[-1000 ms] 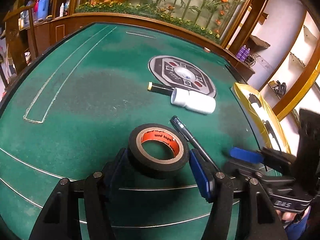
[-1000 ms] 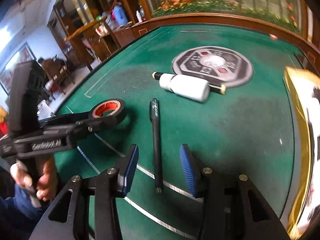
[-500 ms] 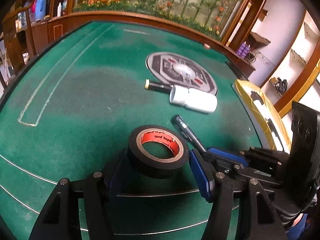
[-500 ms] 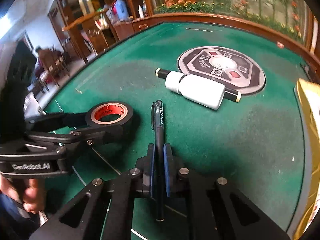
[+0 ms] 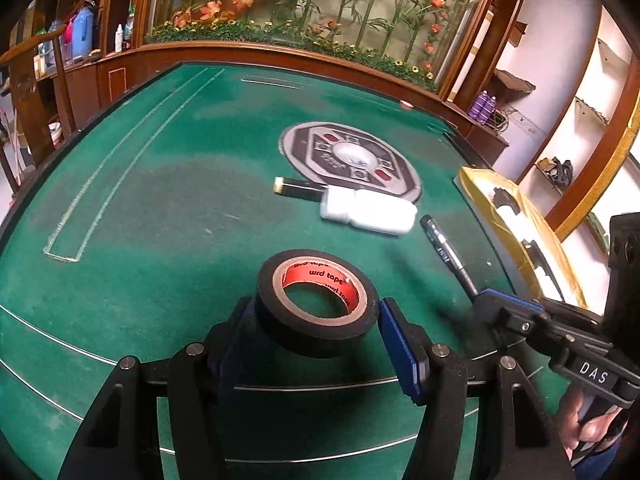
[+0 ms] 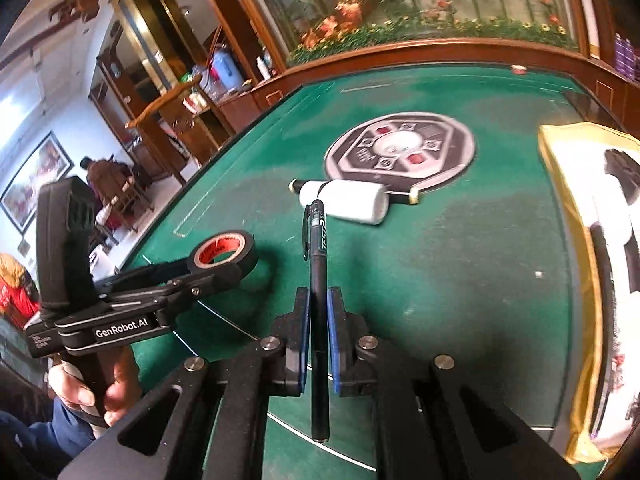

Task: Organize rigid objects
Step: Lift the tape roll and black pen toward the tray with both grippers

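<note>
A black tape roll (image 5: 318, 302) with a red core sits between the blue pads of my left gripper (image 5: 316, 320), which is shut on it; it also shows in the right wrist view (image 6: 224, 254). My right gripper (image 6: 319, 320) is shut on a black pen (image 6: 318, 280) and holds it lifted above the green felt; the pen also shows in the left wrist view (image 5: 446, 248). A white bottle (image 5: 368, 212) lies on its side across a black marker (image 5: 296, 188) with a cream end, farther out on the table.
A round grey printed disc (image 5: 352, 160) lies beyond the bottle. A gold-rimmed tray (image 6: 588, 280) with black and white items stands at the table's right edge. A wooden rail (image 5: 280, 52) bounds the far side.
My right gripper closed on the black pen and lifted it off the felt, carrying it right. My left gripper stayed around the tape roll and closed on it.
</note>
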Motion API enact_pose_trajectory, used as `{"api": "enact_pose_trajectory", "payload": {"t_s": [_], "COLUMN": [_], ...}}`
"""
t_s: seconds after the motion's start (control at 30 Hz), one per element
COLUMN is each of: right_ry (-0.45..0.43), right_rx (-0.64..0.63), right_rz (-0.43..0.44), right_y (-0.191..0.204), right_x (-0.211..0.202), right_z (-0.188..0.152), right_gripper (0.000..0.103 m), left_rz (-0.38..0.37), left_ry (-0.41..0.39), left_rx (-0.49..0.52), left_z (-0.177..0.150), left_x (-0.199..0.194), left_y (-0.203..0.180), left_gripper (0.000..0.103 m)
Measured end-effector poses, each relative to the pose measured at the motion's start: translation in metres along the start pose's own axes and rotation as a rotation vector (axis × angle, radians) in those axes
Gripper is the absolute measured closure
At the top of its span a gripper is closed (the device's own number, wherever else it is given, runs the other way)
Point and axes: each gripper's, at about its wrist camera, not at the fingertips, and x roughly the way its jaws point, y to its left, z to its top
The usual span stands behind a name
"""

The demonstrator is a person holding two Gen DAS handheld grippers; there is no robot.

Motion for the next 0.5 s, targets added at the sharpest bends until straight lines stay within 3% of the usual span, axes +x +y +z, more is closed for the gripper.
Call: {"api": "enact_pose_trajectory", "payload": {"t_s": [0.5], "right_ry": [-0.084], "right_rx": [0.092], "right_rz": [-0.001], "right_y": [-0.04], "right_x": [-0.041], "right_z": [-0.01], "right_gripper": [0.095], "left_rz": [-0.008], "left_ry": [-0.013], "left_rx": [0.139], "left_z": [0.001], "left_x": [-0.002], "left_y": [-0.074], "left_gripper": [0.037]}}
